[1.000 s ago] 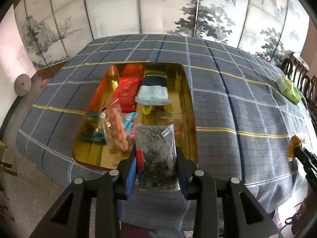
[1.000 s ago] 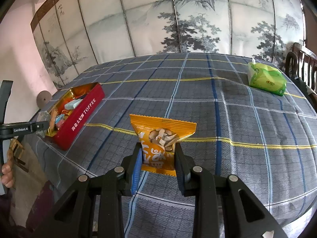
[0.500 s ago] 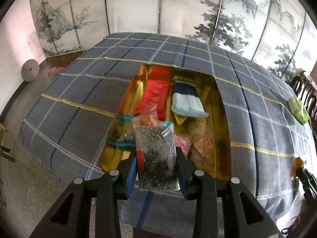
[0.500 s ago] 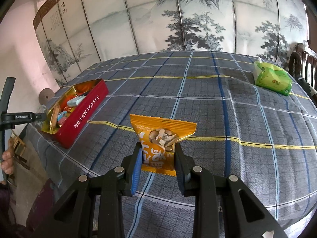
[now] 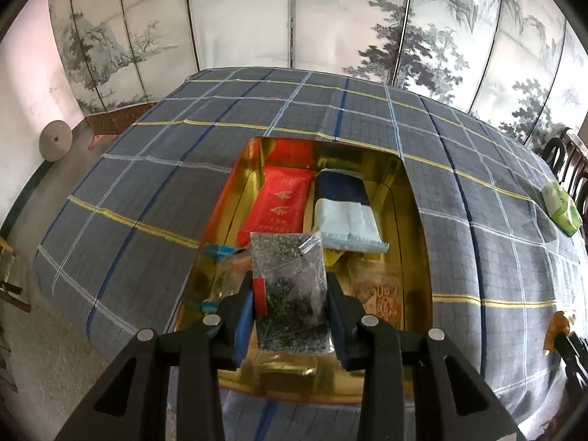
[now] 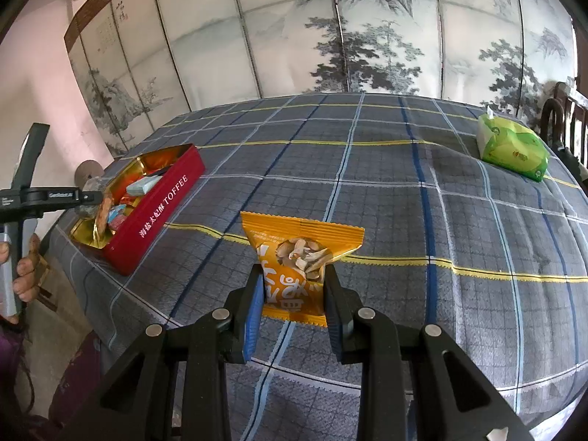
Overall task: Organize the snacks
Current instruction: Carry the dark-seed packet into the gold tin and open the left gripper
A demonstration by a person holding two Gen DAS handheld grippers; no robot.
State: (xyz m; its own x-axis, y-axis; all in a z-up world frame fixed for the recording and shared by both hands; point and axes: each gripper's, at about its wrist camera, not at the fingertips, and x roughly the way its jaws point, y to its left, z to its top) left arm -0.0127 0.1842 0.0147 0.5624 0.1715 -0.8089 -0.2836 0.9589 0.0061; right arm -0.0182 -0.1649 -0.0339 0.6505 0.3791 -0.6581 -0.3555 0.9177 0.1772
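Now holding 2 snacks, 1 in each claw. Left gripper [image 5: 290, 305] squeezed tight on a clear bag of dark bits [image 5: 288, 286], hanging right over the near end of the gold tin [image 5: 415, 220]. Right gripper [image 6: 293, 290] pinched shut on an orange snack pack [image 6: 294, 257], up over the checked cloth [image 6: 459, 220], well apart from the red tin [image 6: 154, 220]. Looks like the drop-off step for the clear bag. Next: lower into a bare spot beside the red packet [image 5: 279, 202], open up, then bring the orange one over
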